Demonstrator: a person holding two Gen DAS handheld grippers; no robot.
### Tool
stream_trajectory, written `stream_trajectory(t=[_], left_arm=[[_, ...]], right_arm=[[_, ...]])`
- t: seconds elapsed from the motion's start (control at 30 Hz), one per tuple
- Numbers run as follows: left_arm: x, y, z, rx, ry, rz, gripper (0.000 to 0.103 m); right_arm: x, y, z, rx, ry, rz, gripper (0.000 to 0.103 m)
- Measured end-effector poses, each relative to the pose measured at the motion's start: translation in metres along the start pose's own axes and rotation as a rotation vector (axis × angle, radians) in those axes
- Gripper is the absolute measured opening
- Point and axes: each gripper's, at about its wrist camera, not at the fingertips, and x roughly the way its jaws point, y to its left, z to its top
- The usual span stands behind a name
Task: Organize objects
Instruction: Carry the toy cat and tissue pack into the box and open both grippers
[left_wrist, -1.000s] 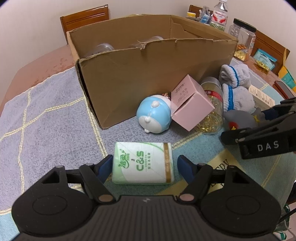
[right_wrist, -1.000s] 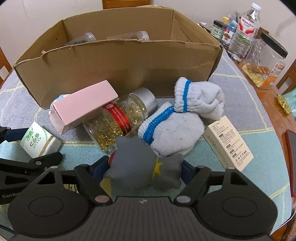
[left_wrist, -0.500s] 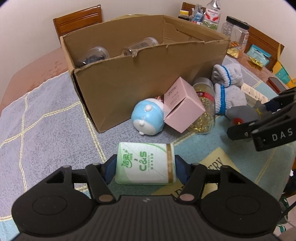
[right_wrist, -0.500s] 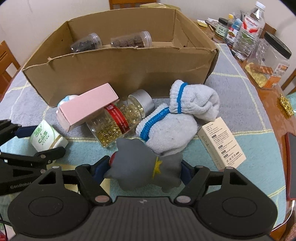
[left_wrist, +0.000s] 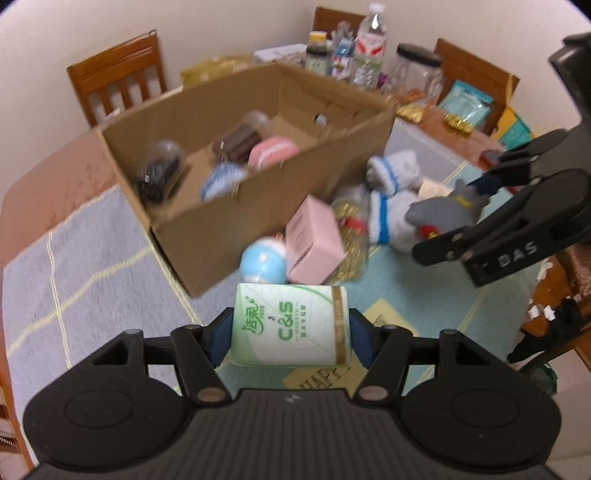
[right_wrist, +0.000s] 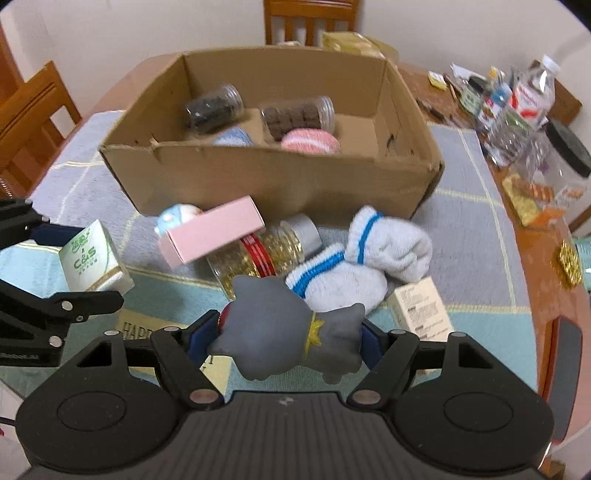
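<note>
Both tongs have gone up since a second ago, and each one has taken its thing up off the cloth. Back then the left tongs (left_wrist: 291, 328) stood a little wider, with gaps beside the tissue pack (left_wrist: 290, 325); now their blue pads press on both of its ends and hold it. The right tongs (right_wrist: 286, 339) hold the grey toy (right_wrist: 284, 332) the same way, squeezed from both sides, as they did before.

That likely means the picking-up part is done for these two things, and the next part is to carry them over and into the cardboard box (right_wrist: 258, 181), which sits just past both tongs.

Between the tongs and the box, other things lie waiting on the cloth: a pink box (right_wrist: 210, 230), a bottle of yellow pills (right_wrist: 258, 251), a blue round toy (left_wrist: 262, 264) and white socks (right_wrist: 365, 258).

From the right tongs you can see well into the cardboard box: two clear jars, a blue ball and a pink ball. You also see a small cream box (right_wrist: 421, 310) beside the socks. From the left tongs that small box is mostly hidden, but you see the right tongs (left_wrist: 469, 214) from the side, with the toy in them.
</note>
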Motion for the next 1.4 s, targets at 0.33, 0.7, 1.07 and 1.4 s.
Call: stream_trajectory(t=[0.33,0.7,1.07,1.4], left_arm=[[-0.023,0.009,0.054,0.002,-0.109,0.047,0.063],[-0.010,0.039,0.113,-0.008,-0.164,0.163,0.065],[0.021,0.056,0.113,-0.149,-0.091,0.238,0.098],[0.011,0.052,0.097,-0.225,-0.089,0.259,0.098]], right_arm=[[-0.030,-0.004,0.036,-0.044,-0.081,0.036,0.080],[-0.041,-0.009,0.083,-0.074,-0.161,0.059,0.080],[-0.034,-0.026,0.116,-0.112,-0.197,0.065,0.076],[-0.019,-0.044,0.131,-0.150,-0.168,0.061,0.075]])
